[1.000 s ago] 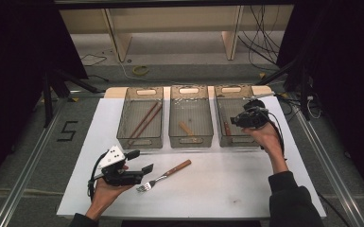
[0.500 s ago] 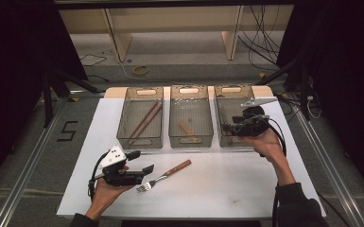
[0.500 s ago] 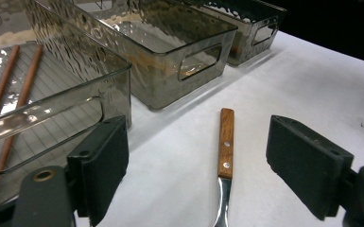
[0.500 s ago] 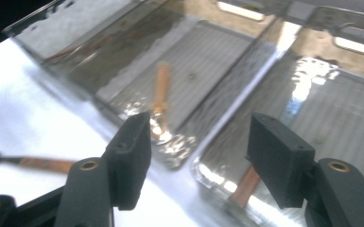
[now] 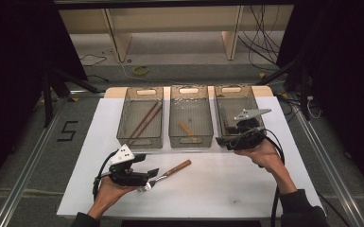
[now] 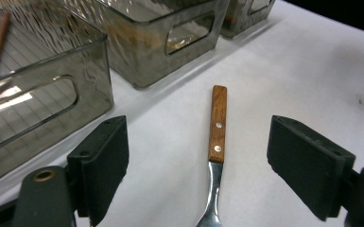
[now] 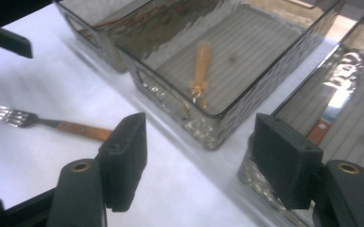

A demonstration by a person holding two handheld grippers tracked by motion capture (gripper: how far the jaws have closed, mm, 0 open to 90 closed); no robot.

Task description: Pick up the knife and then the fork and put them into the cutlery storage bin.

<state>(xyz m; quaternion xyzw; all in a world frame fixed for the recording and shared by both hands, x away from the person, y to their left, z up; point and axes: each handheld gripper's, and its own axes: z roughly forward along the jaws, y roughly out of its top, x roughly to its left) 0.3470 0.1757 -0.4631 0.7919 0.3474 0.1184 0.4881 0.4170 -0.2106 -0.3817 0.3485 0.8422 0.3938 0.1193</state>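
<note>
Since the earlier frame, my right gripper point(image 5: 223, 140) has drawn back from over the right bin point(image 5: 235, 109) to that bin's near end, and its jaws have just been opening; nothing sits between them. My left gripper point(image 5: 152, 174) has kept its place.

On the white mat point(image 5: 246, 189) three clear bins stand side by side along the far edge, apparently one for each kind of utensil. I judge this a sorting job. The left bin point(image 5: 140, 116) holds long brown sticks, the middle bin point(image 5: 190, 116) a pale wooden-handled piece, and the right bin a wood-handled piece seen in the right gripper view.

The right gripper hangs spread and empty at the right bin's front wall, clear of the left hand's work.

The left gripper lies low on the mat with its jaws spread wide either side of the fork point(image 6: 216, 156), pads not yet touching it. I judge this the line-up for a pinch on the neck or handle.

The fork lies flat on the mat, just in front of the left and middle bins, apart from both. Its handle is reddish-brown wood with two rivets; neck and tines are bright metal, tines toward the left gripper.
</note>
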